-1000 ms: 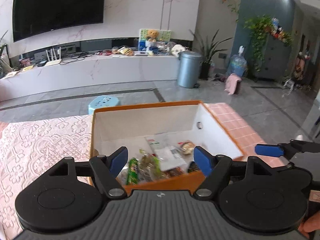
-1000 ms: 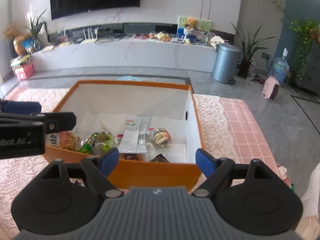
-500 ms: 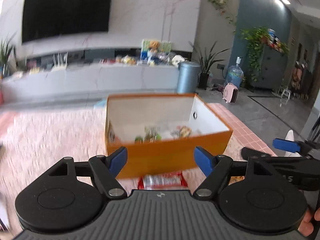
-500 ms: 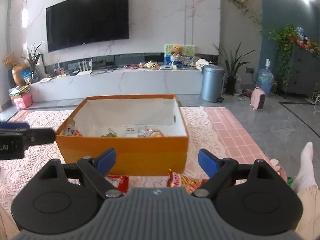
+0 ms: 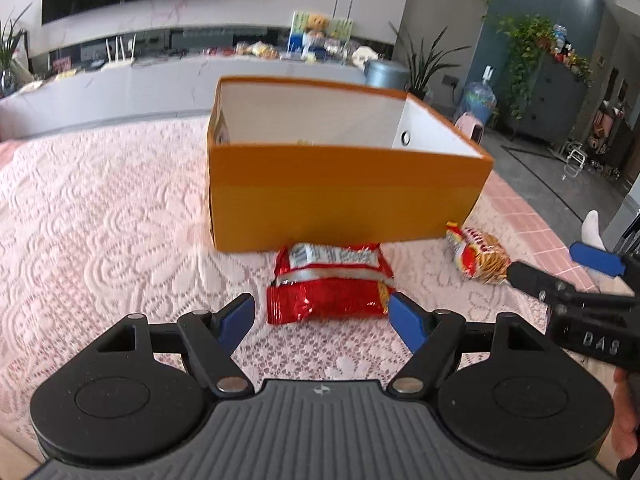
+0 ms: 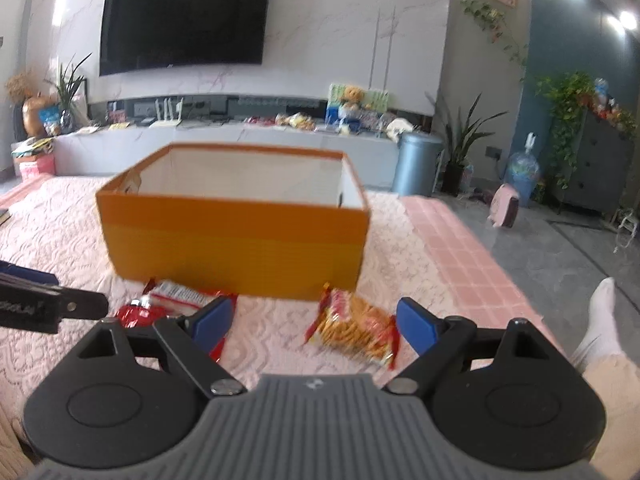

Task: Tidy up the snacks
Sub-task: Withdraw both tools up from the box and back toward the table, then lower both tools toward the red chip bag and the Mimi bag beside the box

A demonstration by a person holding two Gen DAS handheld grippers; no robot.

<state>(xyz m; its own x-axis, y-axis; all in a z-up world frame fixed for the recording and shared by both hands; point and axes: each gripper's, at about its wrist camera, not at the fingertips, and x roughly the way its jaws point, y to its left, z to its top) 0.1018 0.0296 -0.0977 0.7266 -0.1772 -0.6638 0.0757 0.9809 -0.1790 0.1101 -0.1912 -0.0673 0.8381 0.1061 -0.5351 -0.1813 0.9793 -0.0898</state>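
Left gripper: jaws spread wide, nothing between the pads. The red snack bag lies flat just ahead of them, its near edge about level with the fingertips, its far end close against the front wall of the orange box.

Right gripper: jaws likewise spread and empty. The yellow-and-red cracker packet lies just ahead of the gap, nearer the right-hand pad, a little in front of the box's near corner.

Both packets rest on the pink lace cloth covering the counter. The box stands open-topped; its contents are hidden from both views behind the near wall.

Assessment: two snacks remain outside the box, each lined up for a pick.

Risks:
- Both packets are thin, slick and flat on the cloth; a closing pad could slide over the foil or snag the lace and lift the cloth with it.
- The two grippers work near each other; simultaneous closing or lifting could bring them into contact.
- The red bag sits close to the box wall, so a forward push may shove bag or box rather than seat the pads.
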